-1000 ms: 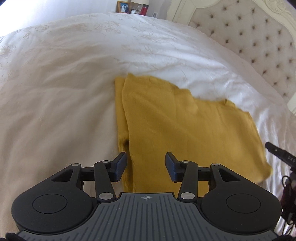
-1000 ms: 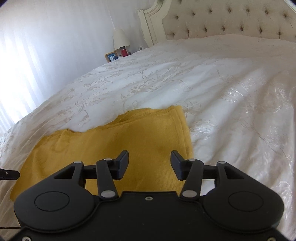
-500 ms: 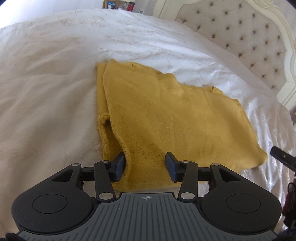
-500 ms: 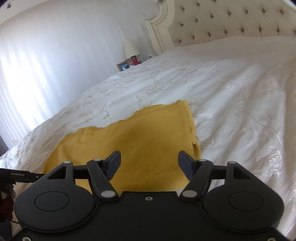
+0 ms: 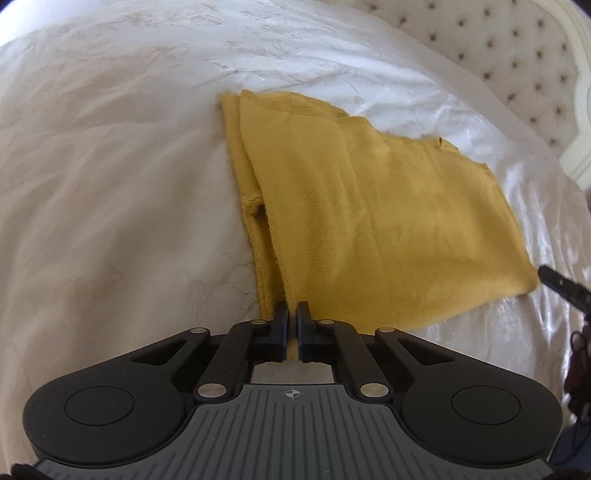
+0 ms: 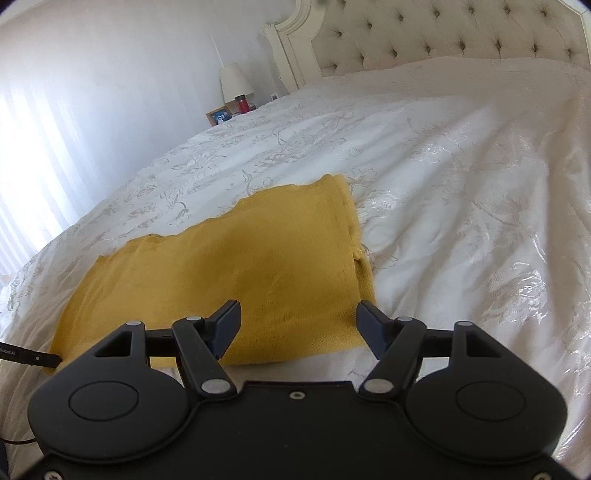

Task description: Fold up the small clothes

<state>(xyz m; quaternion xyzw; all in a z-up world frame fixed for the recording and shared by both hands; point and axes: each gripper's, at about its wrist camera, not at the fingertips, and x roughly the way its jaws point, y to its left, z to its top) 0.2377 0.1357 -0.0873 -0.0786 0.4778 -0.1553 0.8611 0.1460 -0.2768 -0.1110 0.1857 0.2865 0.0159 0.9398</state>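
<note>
A mustard-yellow knit garment [image 5: 369, 206] lies partly folded and flat on the white bedspread [image 5: 110, 184]. My left gripper [image 5: 292, 314] is shut on the garment's near left corner, where the folded edge ends. In the right wrist view the same garment [image 6: 221, 269] lies ahead. My right gripper [image 6: 299, 314] is open wide just above its near edge, towards the right corner, holding nothing. The tip of the right gripper shows at the far right of the left wrist view [image 5: 561, 286].
A tufted cream headboard [image 6: 443, 33] stands at the far end of the bed. A nightstand with a lamp [image 6: 236, 83], a red candle and a photo frame is beyond the bed's far left side. The bedspread [image 6: 461, 203] stretches out to the right.
My left gripper has moved down onto the garment's near left corner and closed on it. My right gripper has opened wider and pulled back a little towards the garment's near edge.
</note>
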